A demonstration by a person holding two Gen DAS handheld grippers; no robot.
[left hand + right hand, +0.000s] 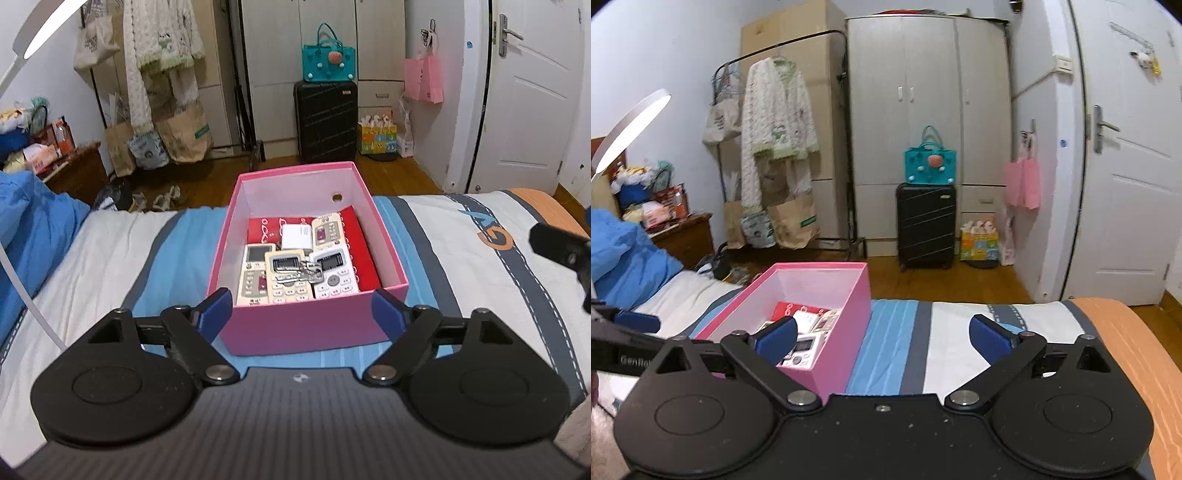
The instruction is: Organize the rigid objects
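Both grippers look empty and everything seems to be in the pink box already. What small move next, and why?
Probably draw both hands back a little and stop. The left gripper and right gripper stand open with nothing between the fingers. The remotes, keys and white adapter all lie inside the pink box, and no loose item shows on the bedspread.

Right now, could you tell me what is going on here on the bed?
A person is tidying small items into a pink box on the striped bedspread. Remote controls, keys and a white charger already lie inside. The left claw and right claw are both open and empty.
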